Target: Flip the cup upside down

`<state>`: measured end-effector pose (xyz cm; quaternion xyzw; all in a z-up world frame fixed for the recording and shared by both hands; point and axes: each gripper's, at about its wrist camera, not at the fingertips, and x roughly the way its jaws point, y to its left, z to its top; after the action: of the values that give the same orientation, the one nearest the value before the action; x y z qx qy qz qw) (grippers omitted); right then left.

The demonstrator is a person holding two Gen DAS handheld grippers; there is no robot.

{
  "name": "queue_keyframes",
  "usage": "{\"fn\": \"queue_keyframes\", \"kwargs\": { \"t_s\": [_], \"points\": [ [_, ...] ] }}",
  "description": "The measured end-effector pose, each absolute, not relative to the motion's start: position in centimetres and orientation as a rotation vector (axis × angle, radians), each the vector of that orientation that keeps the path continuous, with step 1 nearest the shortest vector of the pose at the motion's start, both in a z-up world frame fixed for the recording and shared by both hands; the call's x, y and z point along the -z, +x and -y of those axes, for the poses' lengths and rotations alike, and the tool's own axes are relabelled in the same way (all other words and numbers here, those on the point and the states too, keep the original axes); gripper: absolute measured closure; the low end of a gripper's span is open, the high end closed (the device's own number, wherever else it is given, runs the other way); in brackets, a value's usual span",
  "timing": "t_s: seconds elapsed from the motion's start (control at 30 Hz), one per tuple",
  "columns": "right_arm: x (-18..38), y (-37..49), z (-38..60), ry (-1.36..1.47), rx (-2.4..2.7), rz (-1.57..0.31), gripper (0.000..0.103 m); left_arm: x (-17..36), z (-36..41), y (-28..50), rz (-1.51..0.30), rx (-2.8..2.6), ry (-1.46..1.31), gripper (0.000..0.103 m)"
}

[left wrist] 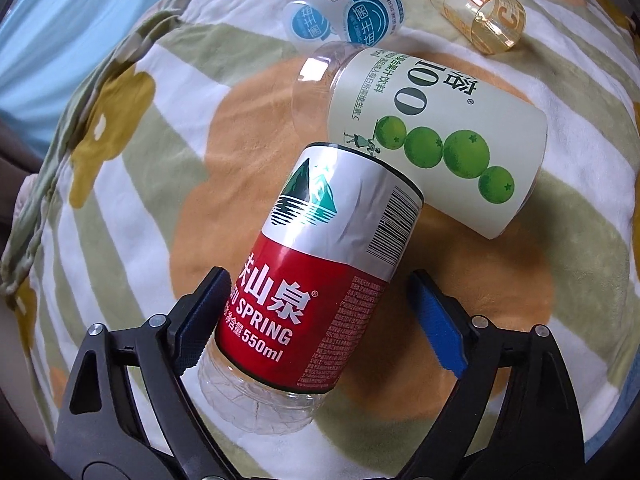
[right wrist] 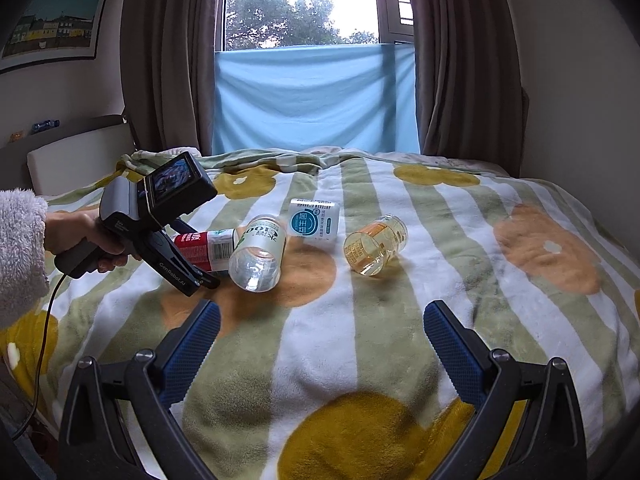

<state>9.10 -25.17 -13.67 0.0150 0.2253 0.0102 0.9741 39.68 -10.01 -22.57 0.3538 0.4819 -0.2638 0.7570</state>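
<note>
Several cups cut from plastic bottles lie on their sides on a striped blanket. The red-and-white labelled cup (left wrist: 316, 268) lies between the fingers of my left gripper (left wrist: 316, 280); the left pad touches it, the right pad (left wrist: 438, 320) stands apart. It also shows in the right wrist view (right wrist: 208, 249), with the left gripper (right wrist: 180, 268) around it. The green-fruit labelled cup (left wrist: 436, 136) (right wrist: 260, 256) lies just beyond it, touching. My right gripper (right wrist: 322, 320) is open and empty, hovering over the blanket nearer the camera.
A blue-and-white labelled cup (left wrist: 348, 12) (right wrist: 316, 222) and a yellow-orange cup (left wrist: 480, 8) (right wrist: 374, 246) lie farther off. The blanket (right wrist: 500, 280) covers a bed. Curtains and a window with a blue cloth (right wrist: 316, 96) stand behind.
</note>
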Motion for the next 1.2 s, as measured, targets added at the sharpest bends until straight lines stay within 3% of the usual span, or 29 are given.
{"fn": "queue_keyframes", "kwargs": {
  "t_s": [0.1,0.3,0.83,1.2],
  "points": [
    [13.7,9.0,25.3,0.035,-0.017,-0.454,0.001,22.7,9.9,39.9,-1.047,0.556,0.806,0.031],
    [13.6,9.0,25.3,0.043,-0.026,-0.451,0.001,21.7,9.1,39.3,-1.05,0.564,0.776,0.038],
    [12.7,7.2,23.4,-0.003,-0.095,-0.467,0.001,16.3,9.7,28.7,-1.066,0.643,0.759,0.038],
    [13.7,5.6,22.9,-0.03,-0.129,-0.572,0.001,20.5,11.8,24.7,-1.132,0.64,0.743,0.038]
  ]
}}
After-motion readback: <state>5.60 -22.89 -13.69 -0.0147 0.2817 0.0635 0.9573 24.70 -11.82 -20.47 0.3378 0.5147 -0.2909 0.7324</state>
